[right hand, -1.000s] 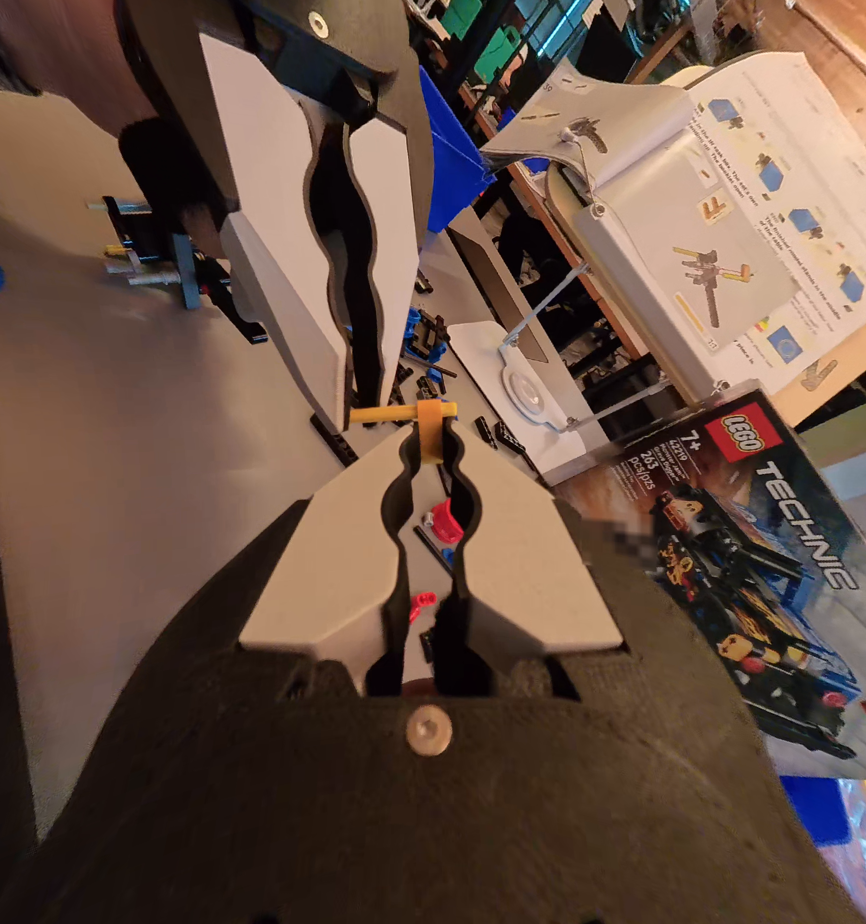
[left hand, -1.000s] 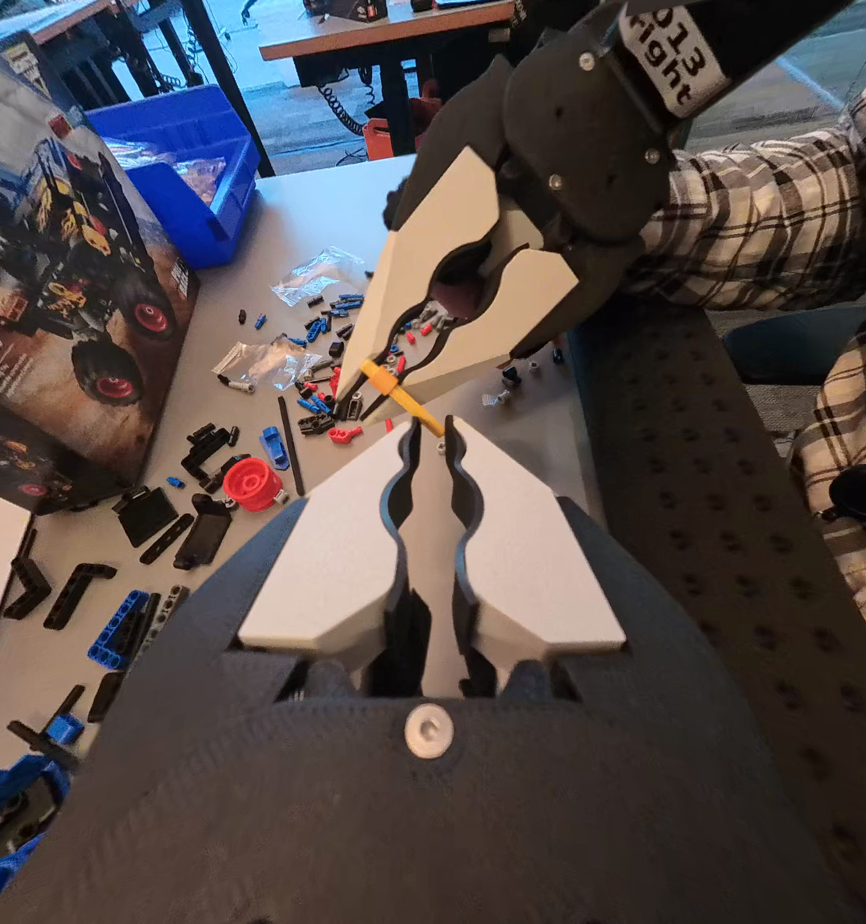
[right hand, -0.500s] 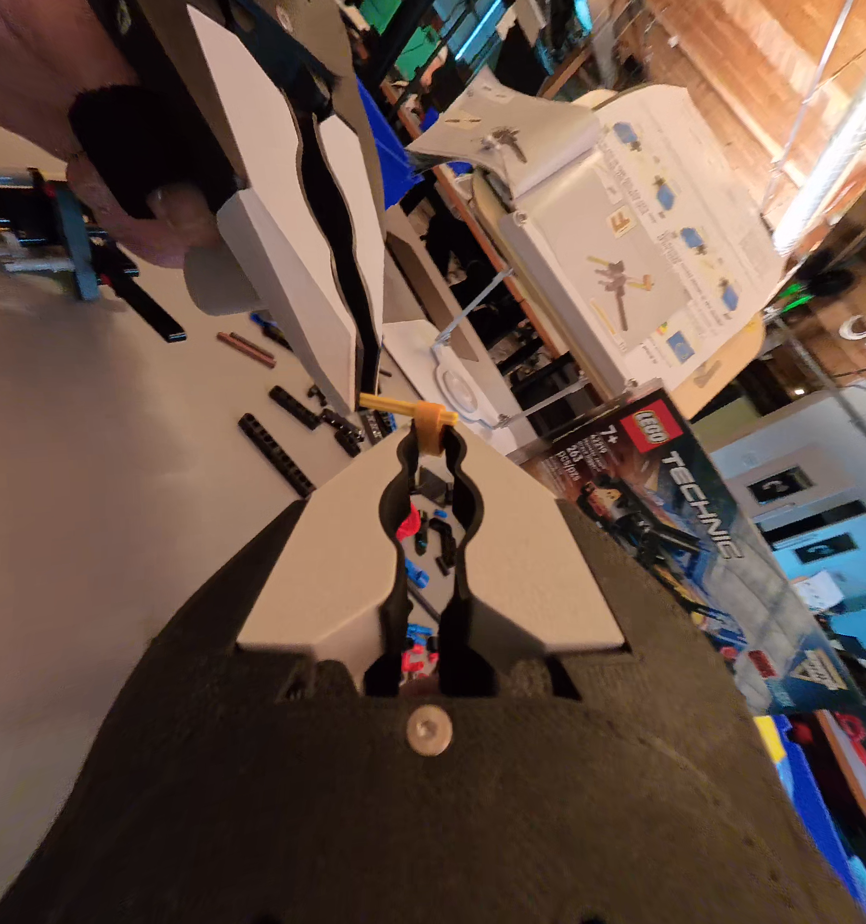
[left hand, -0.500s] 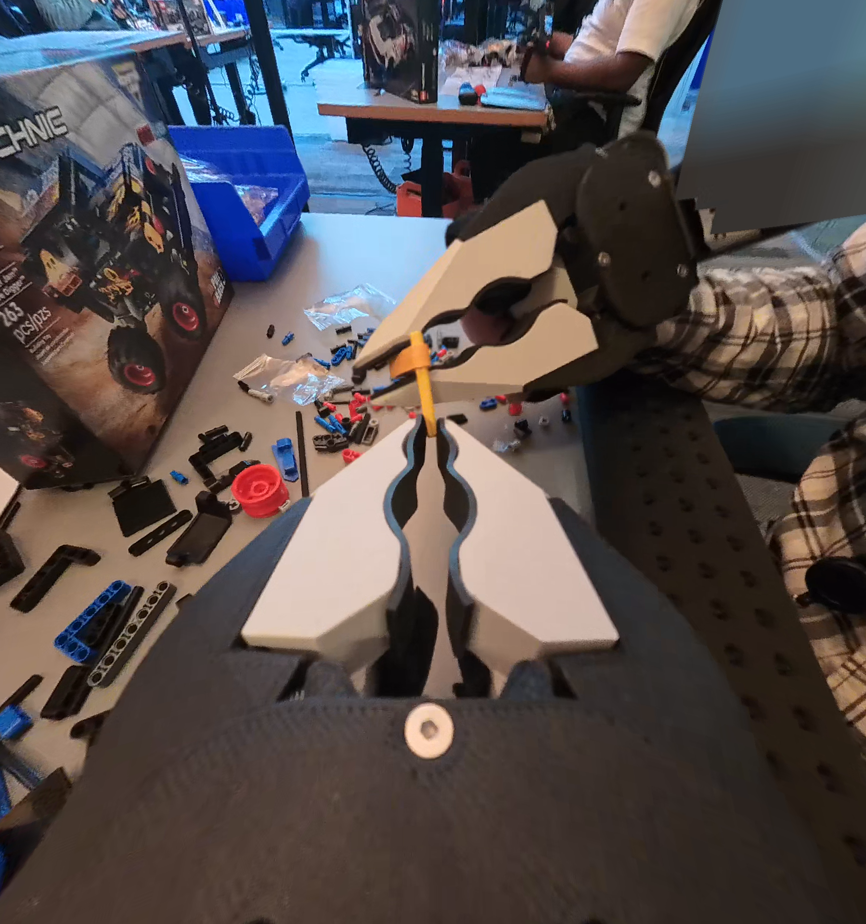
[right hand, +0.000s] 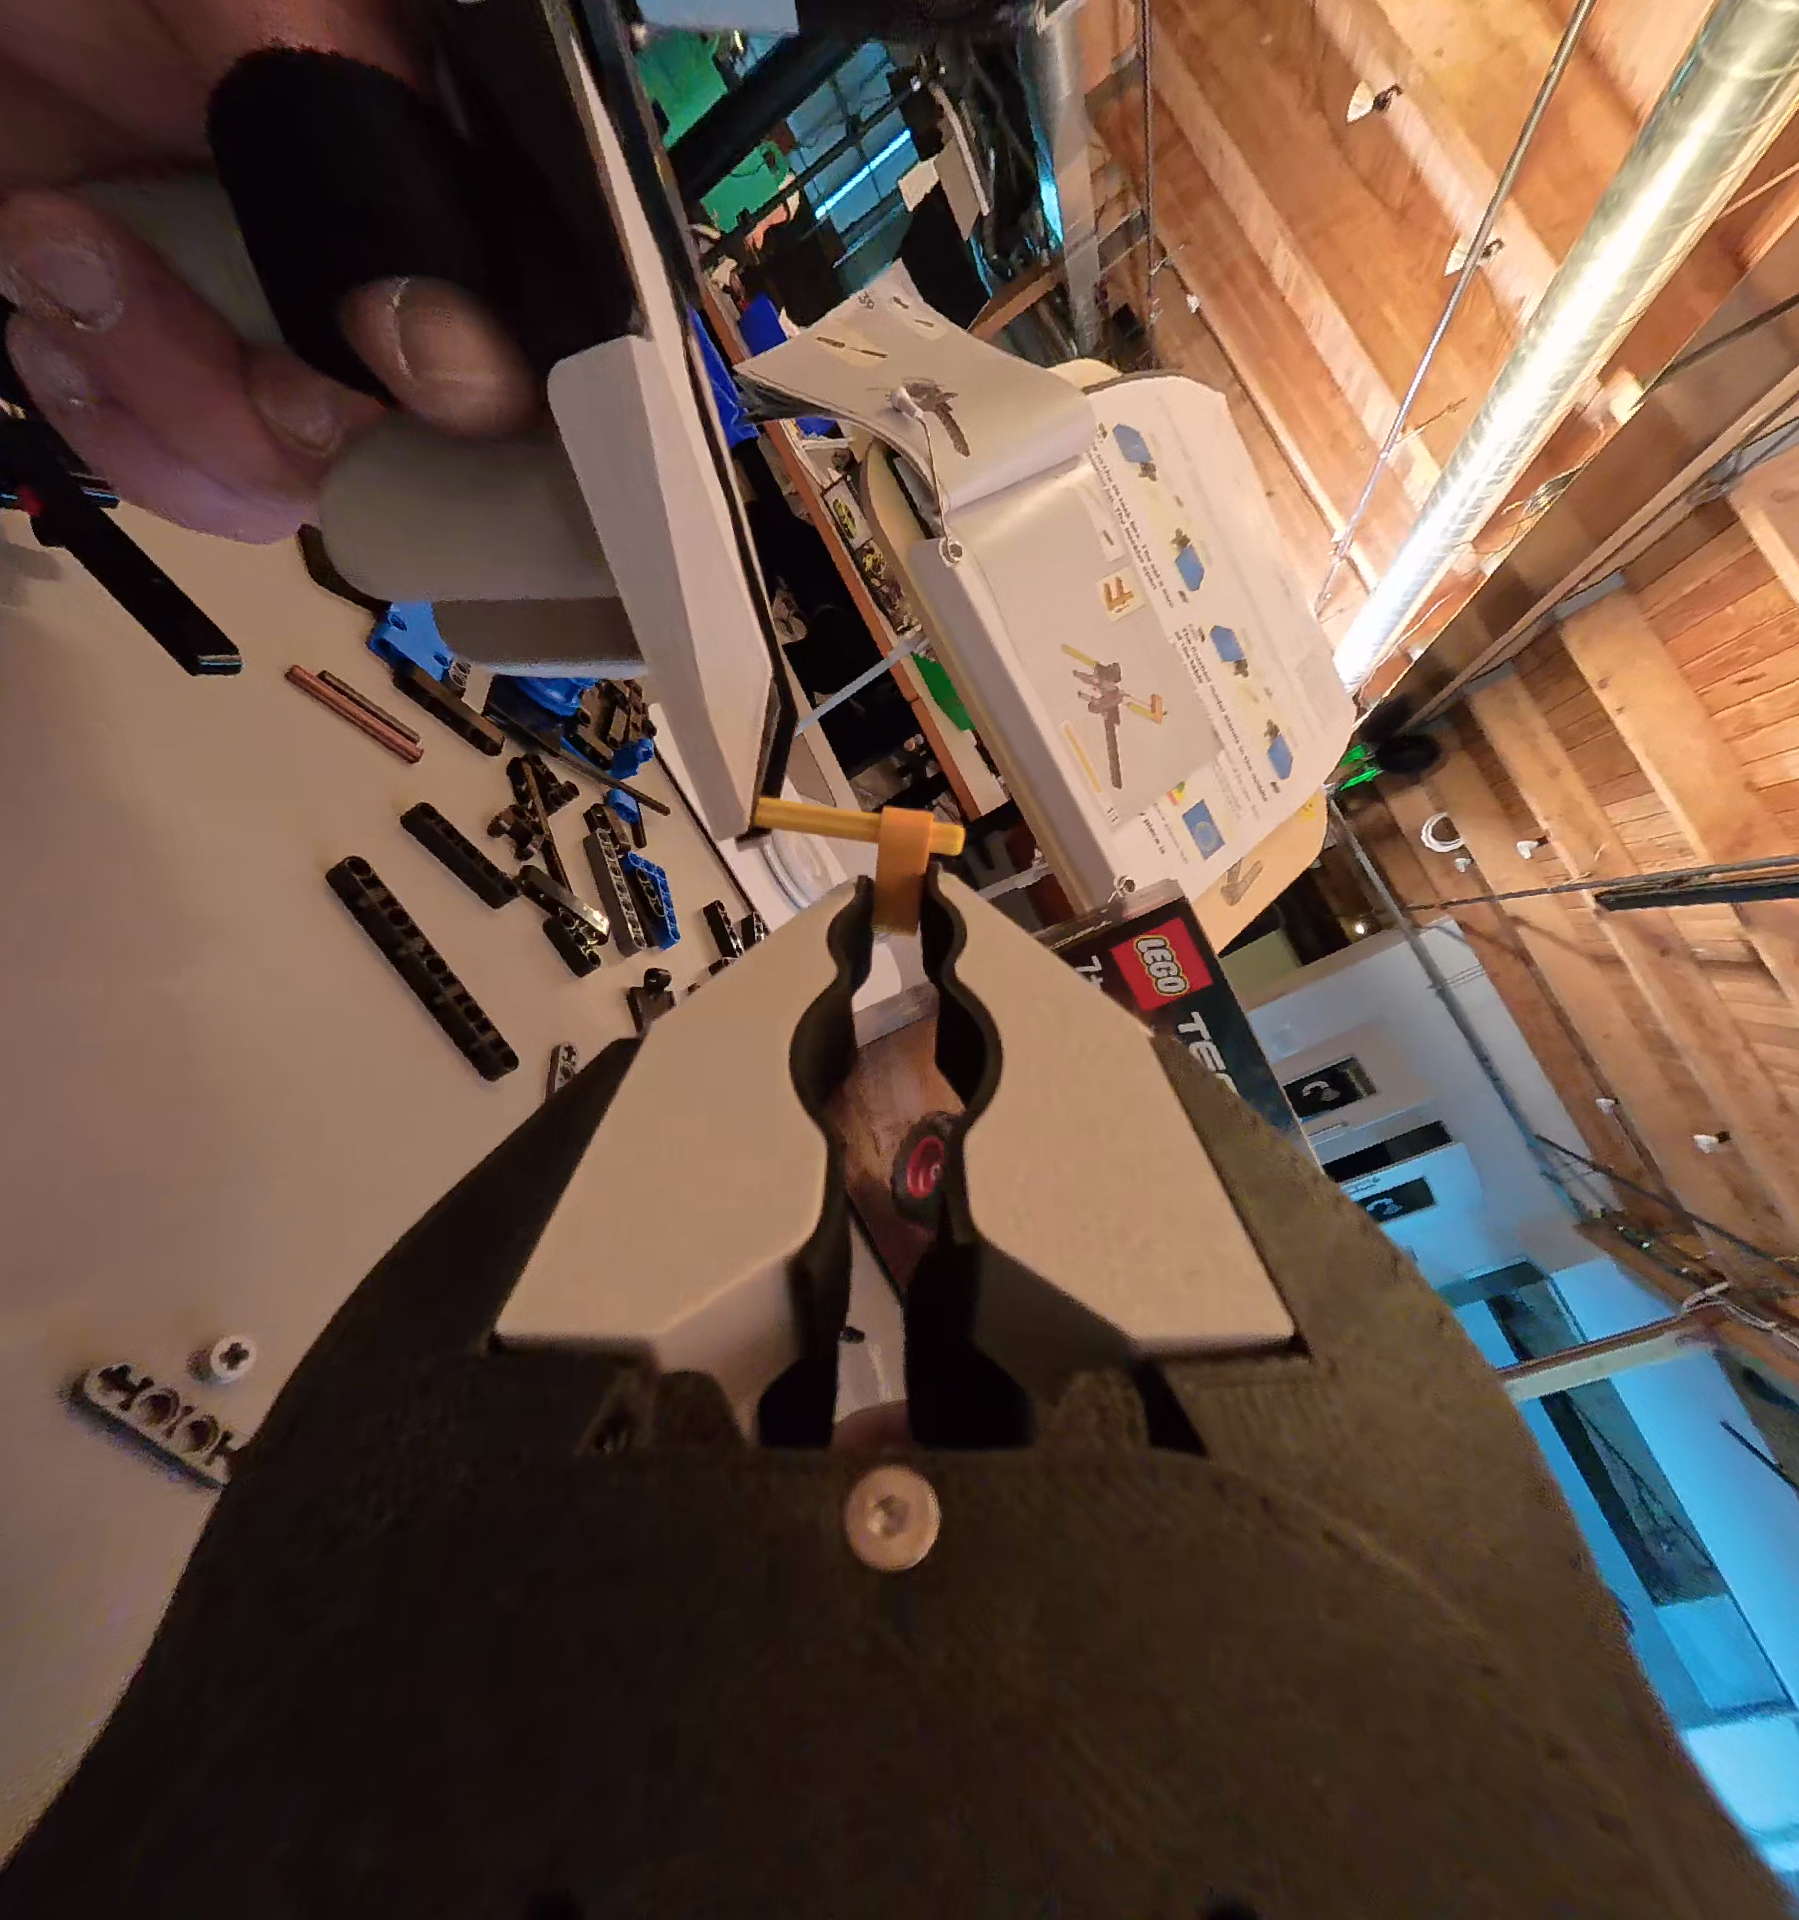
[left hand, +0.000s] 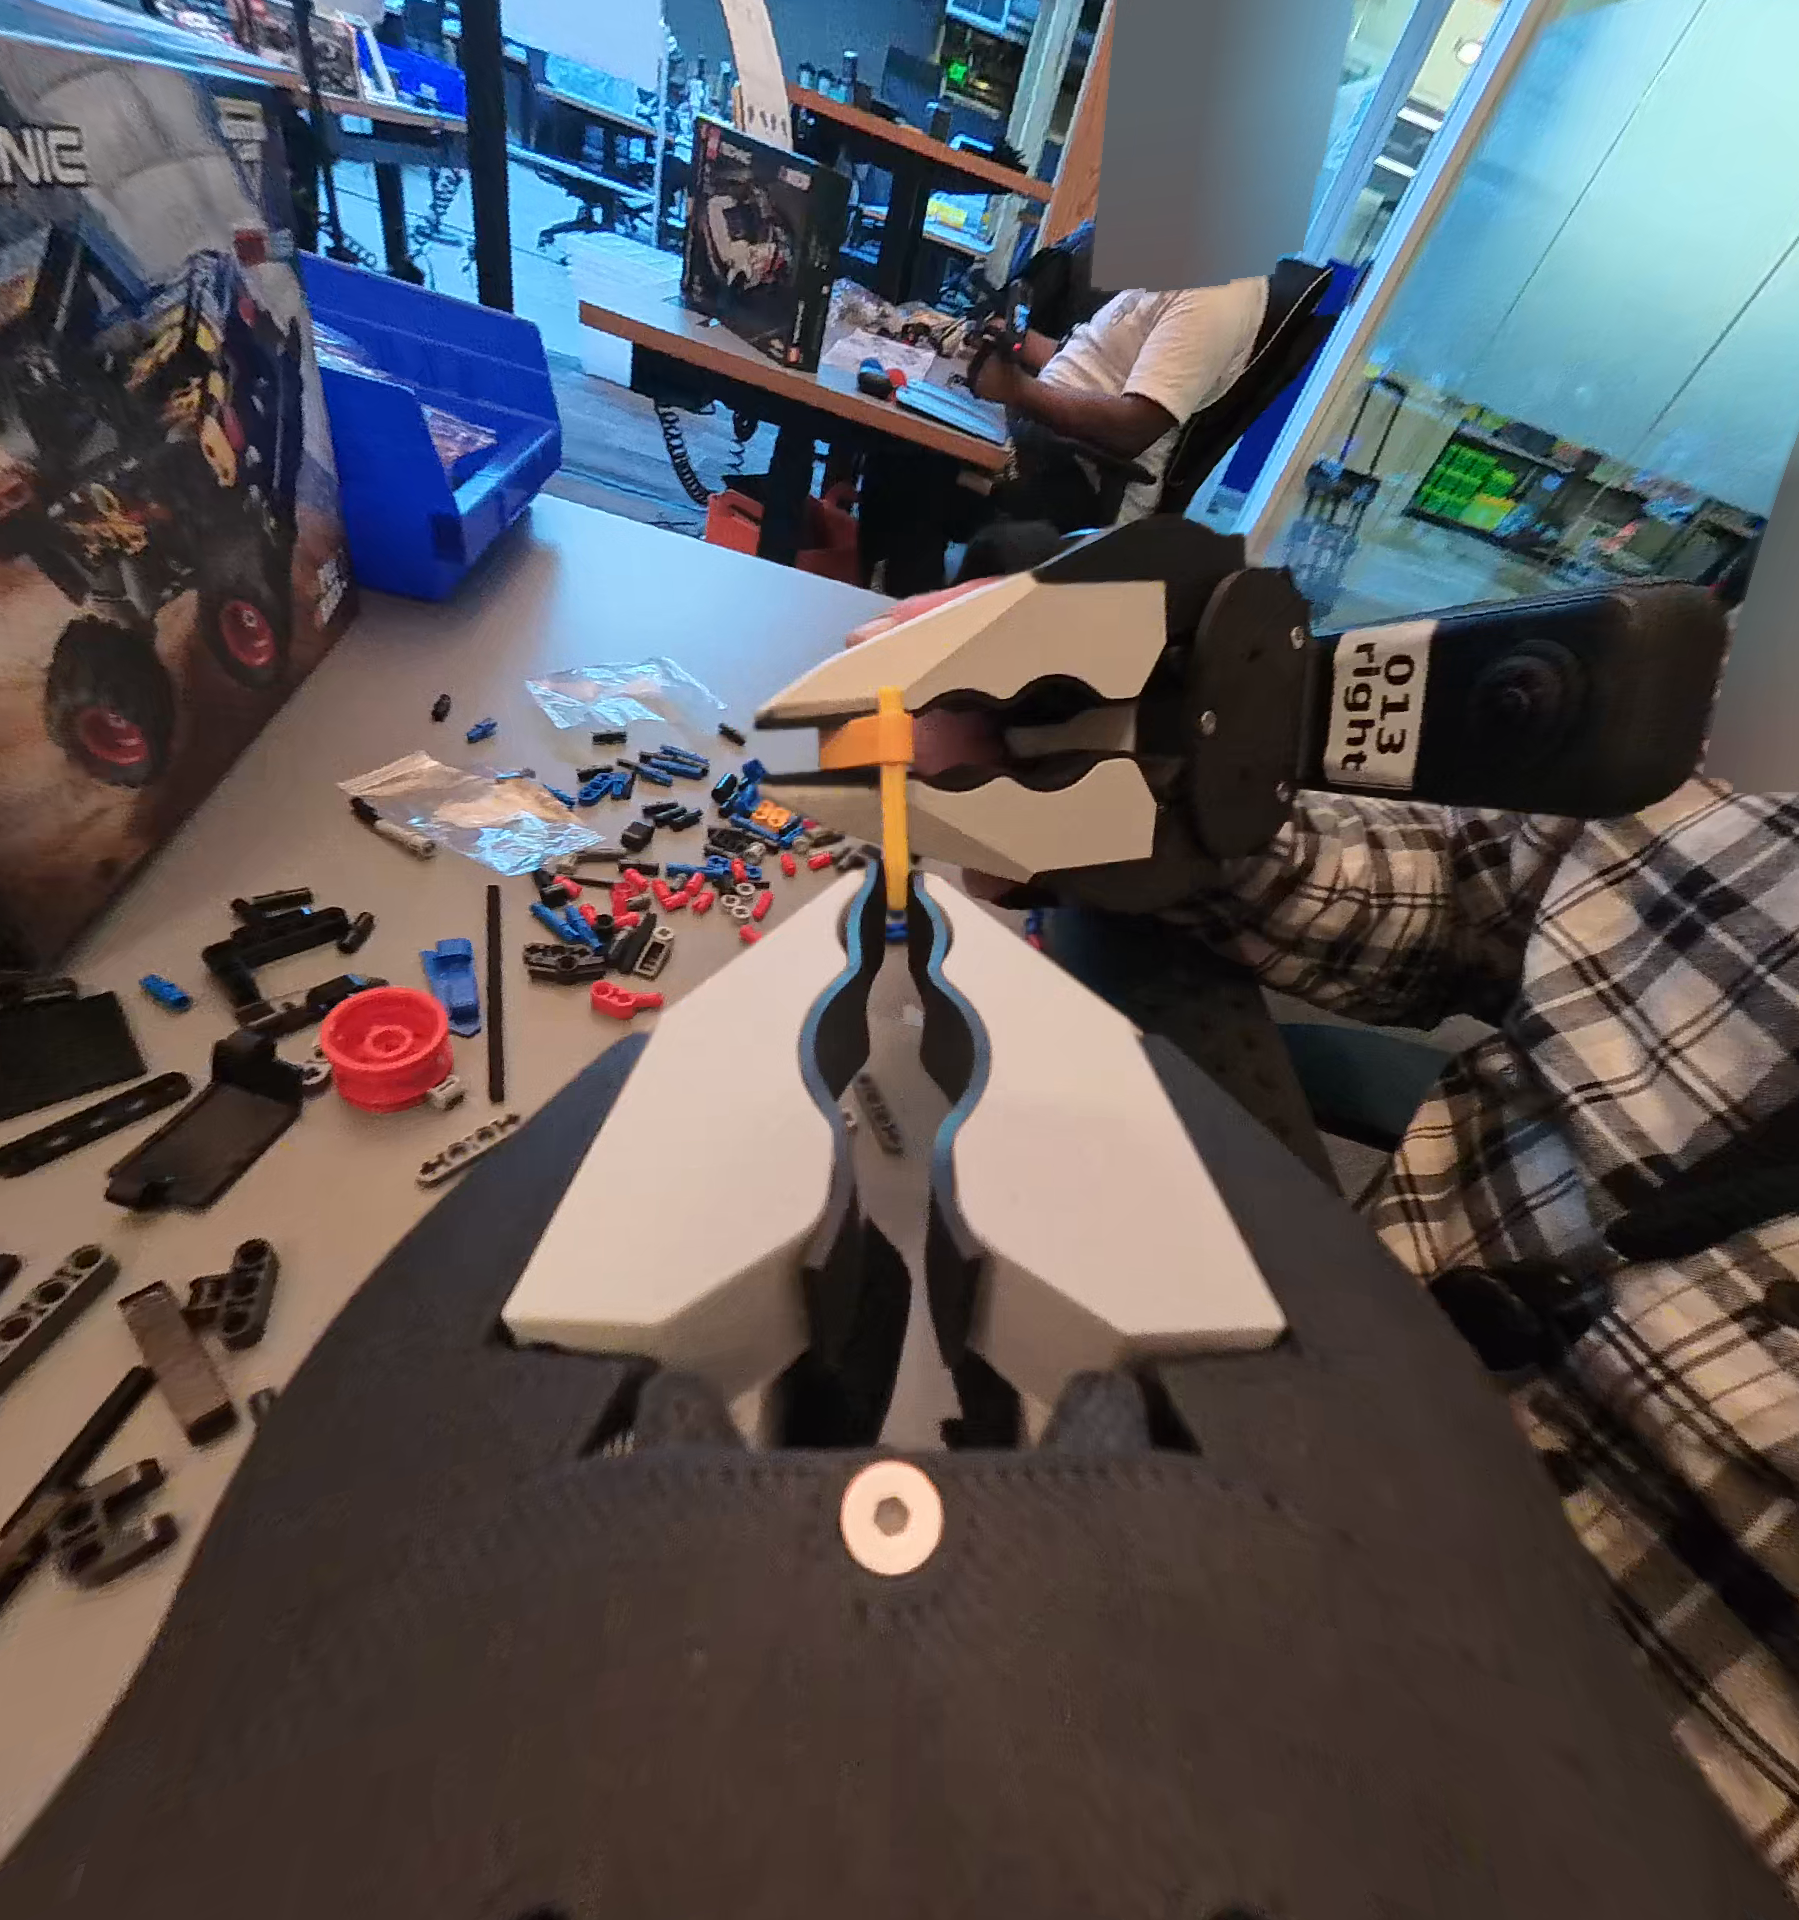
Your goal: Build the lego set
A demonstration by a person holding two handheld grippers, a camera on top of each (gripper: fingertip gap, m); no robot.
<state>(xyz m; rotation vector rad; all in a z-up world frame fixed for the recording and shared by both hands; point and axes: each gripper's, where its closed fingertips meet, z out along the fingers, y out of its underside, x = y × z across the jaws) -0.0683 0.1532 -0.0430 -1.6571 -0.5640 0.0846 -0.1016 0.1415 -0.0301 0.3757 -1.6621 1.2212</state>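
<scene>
My left gripper (left hand: 891, 902) is shut on the lower end of a thin yellow axle (left hand: 893, 831), which stands upright above its tips. The axle passes through an orange connector (left hand: 867, 744). My right gripper (left hand: 793, 744) comes in from the right, level, and is shut on that connector. In the right wrist view my right gripper (right hand: 896, 896) pinches the orange connector (right hand: 900, 857). The yellow axle (right hand: 822, 817) runs sideways through it to the tips of my left gripper (right hand: 751, 823). Both are held above the table.
Loose black, blue and red pieces (left hand: 656, 883), a red wheel (left hand: 386, 1049) and plastic bags (left hand: 479, 810) lie on the grey table (left hand: 604, 613). The set's box (left hand: 95, 468) and a blue bin (left hand: 427, 416) stand at left. An instruction booklet (right hand: 1082, 623) sits on a stand. A plaid sleeve (left hand: 1601, 1039) is at right. My left and right fingertips are right by each other.
Both grippers have risen and turned while staying shut. The right gripper swung from pointing down at the table to level, and the axle now stands upright in the left view.
</scene>
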